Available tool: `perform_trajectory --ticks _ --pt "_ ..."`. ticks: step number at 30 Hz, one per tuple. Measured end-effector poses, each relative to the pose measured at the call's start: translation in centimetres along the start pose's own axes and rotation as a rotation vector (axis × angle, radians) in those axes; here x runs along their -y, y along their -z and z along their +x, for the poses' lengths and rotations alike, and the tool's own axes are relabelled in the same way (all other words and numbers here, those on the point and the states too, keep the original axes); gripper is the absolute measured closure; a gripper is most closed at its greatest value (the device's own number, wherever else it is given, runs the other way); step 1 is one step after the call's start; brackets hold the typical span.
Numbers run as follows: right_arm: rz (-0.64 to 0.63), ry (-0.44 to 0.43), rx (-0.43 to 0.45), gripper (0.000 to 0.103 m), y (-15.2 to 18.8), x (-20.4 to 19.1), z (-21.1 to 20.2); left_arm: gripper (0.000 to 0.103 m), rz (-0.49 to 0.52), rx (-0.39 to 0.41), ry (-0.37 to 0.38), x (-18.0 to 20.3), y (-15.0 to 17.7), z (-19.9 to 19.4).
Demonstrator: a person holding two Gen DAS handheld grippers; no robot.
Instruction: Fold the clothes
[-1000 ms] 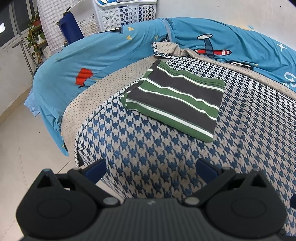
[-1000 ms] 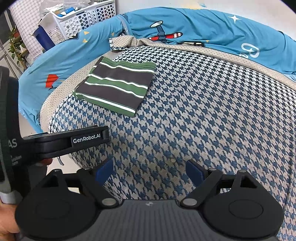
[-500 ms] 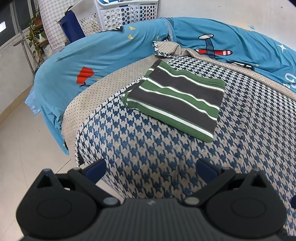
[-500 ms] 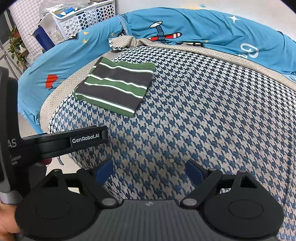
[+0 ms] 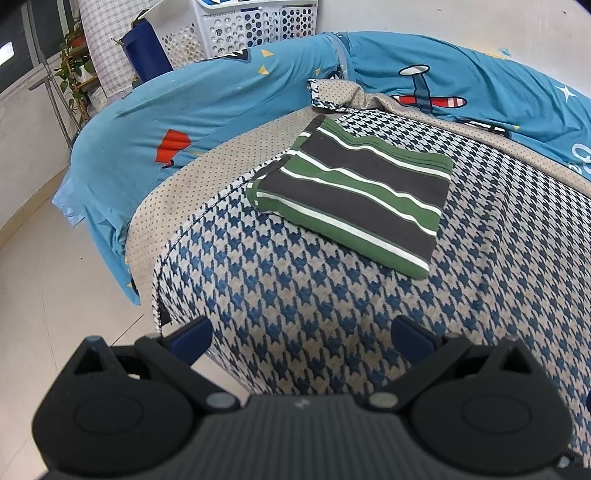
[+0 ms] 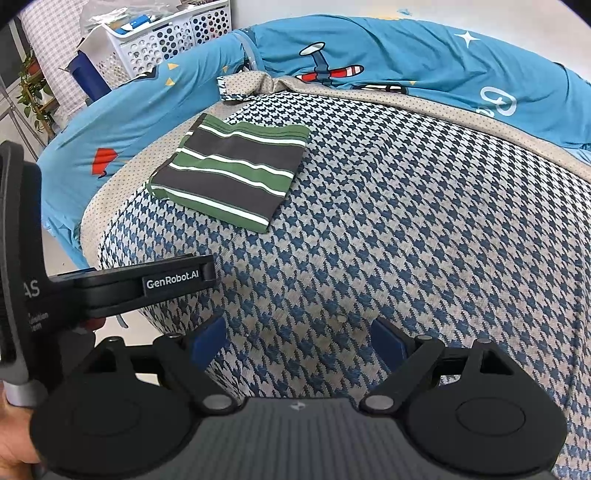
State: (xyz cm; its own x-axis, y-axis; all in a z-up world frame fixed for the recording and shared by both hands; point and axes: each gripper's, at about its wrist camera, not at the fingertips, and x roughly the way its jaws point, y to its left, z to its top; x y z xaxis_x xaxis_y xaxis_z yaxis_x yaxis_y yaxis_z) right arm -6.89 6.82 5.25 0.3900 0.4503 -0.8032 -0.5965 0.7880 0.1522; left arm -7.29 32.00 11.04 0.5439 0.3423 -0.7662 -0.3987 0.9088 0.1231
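Note:
A folded garment (image 5: 354, 195) with green, dark grey and white stripes lies flat on the houndstooth blanket (image 5: 332, 302), near its far left corner; the right wrist view shows the garment (image 6: 232, 177) too. My left gripper (image 5: 301, 336) hangs open well short of it, over the blanket's near edge, with nothing between its blue pads. My right gripper (image 6: 299, 338) is open too, above bare blanket, empty. The left gripper's black body (image 6: 110, 284) shows at the left of the right wrist view, held by a hand.
A blue bedsheet (image 5: 192, 110) with plane prints wraps the bed behind and to the left. A white laundry basket (image 5: 251, 26) and a dark blue bin (image 5: 146, 55) stand beyond it. Pale tiled floor (image 5: 48, 280) lies left of the bed; a plant (image 5: 74, 70) is far left.

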Motion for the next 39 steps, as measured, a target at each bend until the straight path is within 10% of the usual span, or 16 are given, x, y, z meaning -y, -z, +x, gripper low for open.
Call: perform_trajectory --ticks 39 --pt "0.014 0.004 -0.012 0.018 0.34 0.55 0.30 0.000 0.012 -0.016 0.007 0.82 0.20 0.35"
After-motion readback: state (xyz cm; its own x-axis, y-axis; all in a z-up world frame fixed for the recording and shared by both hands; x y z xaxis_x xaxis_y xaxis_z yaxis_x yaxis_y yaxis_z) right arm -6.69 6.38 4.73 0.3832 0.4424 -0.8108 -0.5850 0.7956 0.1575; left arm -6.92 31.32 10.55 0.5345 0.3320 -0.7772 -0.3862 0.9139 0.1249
